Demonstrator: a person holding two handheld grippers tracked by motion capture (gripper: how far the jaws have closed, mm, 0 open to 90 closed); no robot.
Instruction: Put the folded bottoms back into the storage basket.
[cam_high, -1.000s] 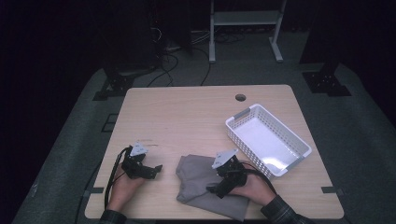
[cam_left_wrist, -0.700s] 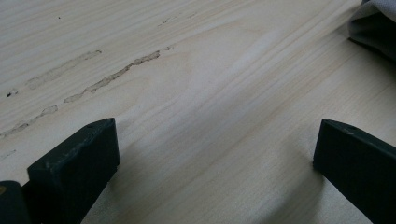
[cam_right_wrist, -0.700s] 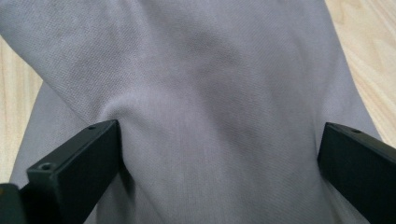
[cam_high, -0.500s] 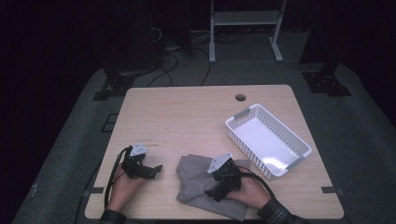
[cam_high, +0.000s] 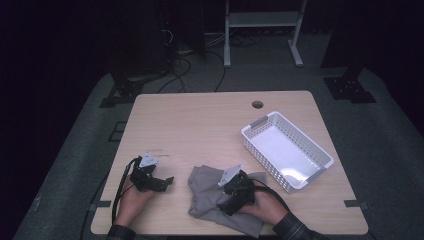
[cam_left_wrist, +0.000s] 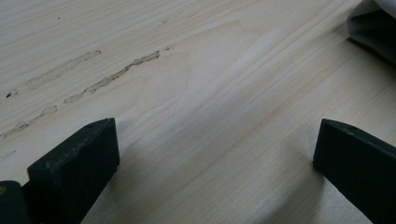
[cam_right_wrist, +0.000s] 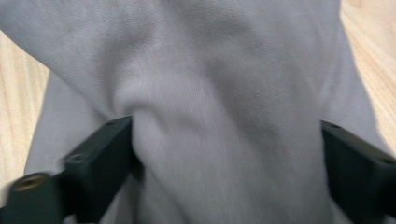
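Two grippers low over the table, left gripper released above bare wood, right gripper closing around bunched grey cloth, seemingly not yet clamped.

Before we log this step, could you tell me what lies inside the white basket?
The white basket looks empty in the high view: bare white floor and perforated walls. Its near wall hides a strip of the floor. The grey cloth lies on the table beside it.

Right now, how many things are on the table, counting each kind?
Grey cloth: 1
White basket: 1
Grippers, left and right: 2
Total: 4
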